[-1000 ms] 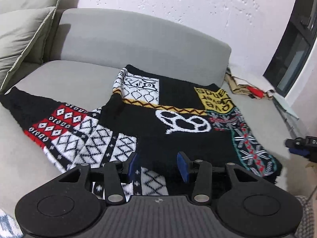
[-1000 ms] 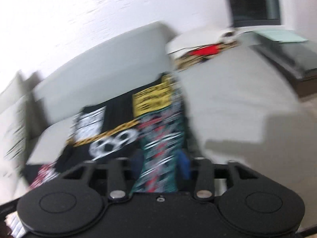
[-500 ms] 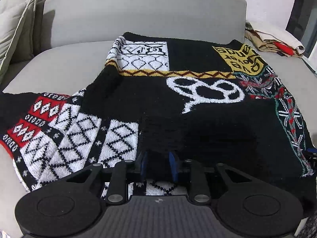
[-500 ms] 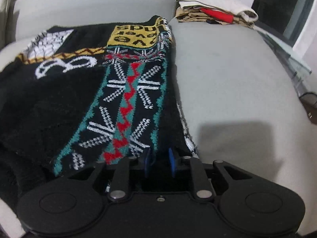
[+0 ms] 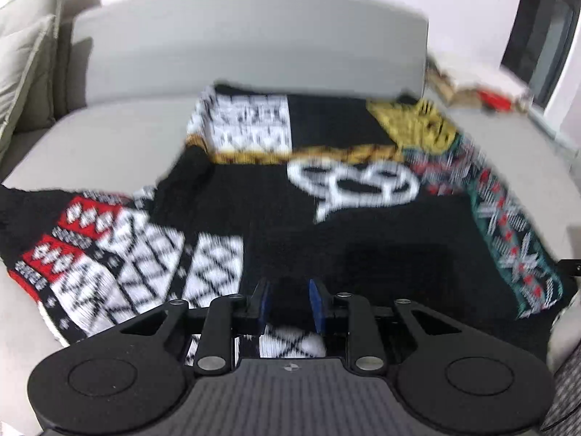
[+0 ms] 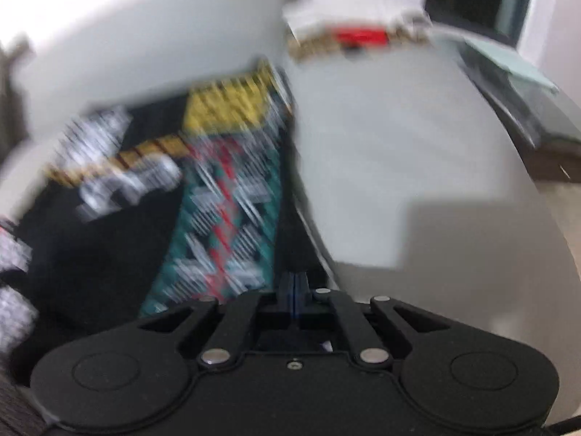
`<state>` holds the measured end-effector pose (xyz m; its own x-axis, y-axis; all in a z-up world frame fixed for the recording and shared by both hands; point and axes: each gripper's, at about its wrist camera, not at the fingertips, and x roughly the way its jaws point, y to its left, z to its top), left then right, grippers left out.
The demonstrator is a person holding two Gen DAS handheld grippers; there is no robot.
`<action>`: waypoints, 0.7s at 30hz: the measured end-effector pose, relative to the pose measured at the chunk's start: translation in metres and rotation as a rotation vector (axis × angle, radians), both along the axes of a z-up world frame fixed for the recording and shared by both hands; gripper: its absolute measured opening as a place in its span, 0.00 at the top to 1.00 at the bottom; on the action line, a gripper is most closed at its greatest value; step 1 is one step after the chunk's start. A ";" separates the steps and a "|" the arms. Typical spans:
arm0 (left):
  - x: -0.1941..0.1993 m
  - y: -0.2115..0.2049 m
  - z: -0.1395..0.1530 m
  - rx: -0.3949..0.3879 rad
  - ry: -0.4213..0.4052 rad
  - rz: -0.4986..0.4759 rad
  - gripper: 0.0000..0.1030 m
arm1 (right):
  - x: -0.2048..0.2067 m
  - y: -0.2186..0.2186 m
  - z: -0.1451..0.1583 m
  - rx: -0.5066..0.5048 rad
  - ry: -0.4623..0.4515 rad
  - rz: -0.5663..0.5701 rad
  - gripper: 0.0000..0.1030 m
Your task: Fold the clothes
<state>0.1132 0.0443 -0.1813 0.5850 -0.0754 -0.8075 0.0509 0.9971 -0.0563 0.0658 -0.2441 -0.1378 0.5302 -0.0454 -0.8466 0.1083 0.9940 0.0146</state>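
While it lies spread flat across the seat of the grey sofa [image 5: 109,138], the patterned knit sweater [image 5: 276,196] fills the middle of the left wrist view, its hem toward six o'clock and its collar end toward twelve o'clock against the backrest. Its body is mostly black, with a white looping motif at centre, a yellow patch at two o'clock, a green, red and white band down the three o'clock edge, and red and white diamond panels on the sleeve that reaches out to nine o'clock.

At six o'clock the left gripper [image 5: 289,303] has just been closing; its blue pads [image 5: 316,303] stand a little apart with a bunched fold of black hem between them, pinching it. In the blurred right wrist view the right gripper [image 6: 293,292] sits at the sweater's [image 6: 225,210] green-banded edge, where cloth meets bare cushion; its jaws have just been closing and are pressed fully together, and a dark ridge of cloth runs up from their tips, though whether any fabric is caught I cannot tell.

Farther out, a small pile of folded clothes [image 5: 479,91] lies at one o'clock near a dark window [image 5: 544,29], and pale cushions [image 5: 25,58] lean at ten o'clock.
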 end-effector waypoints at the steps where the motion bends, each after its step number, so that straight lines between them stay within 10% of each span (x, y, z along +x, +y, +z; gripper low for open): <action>1: 0.002 -0.001 -0.003 0.003 0.009 0.000 0.77 | 0.002 0.000 -0.010 -0.003 0.028 0.001 1.00; 7: 0.003 0.004 -0.003 -0.012 0.001 0.003 0.78 | 0.008 0.018 -0.030 -0.092 0.060 0.050 1.00; 14: -0.017 0.009 0.038 -0.040 -0.127 0.000 0.77 | -0.002 -0.001 0.052 0.047 -0.117 0.007 0.90; 21: 0.022 0.002 0.017 -0.024 -0.101 0.059 0.77 | 0.058 -0.001 0.024 0.211 -0.182 -0.005 0.93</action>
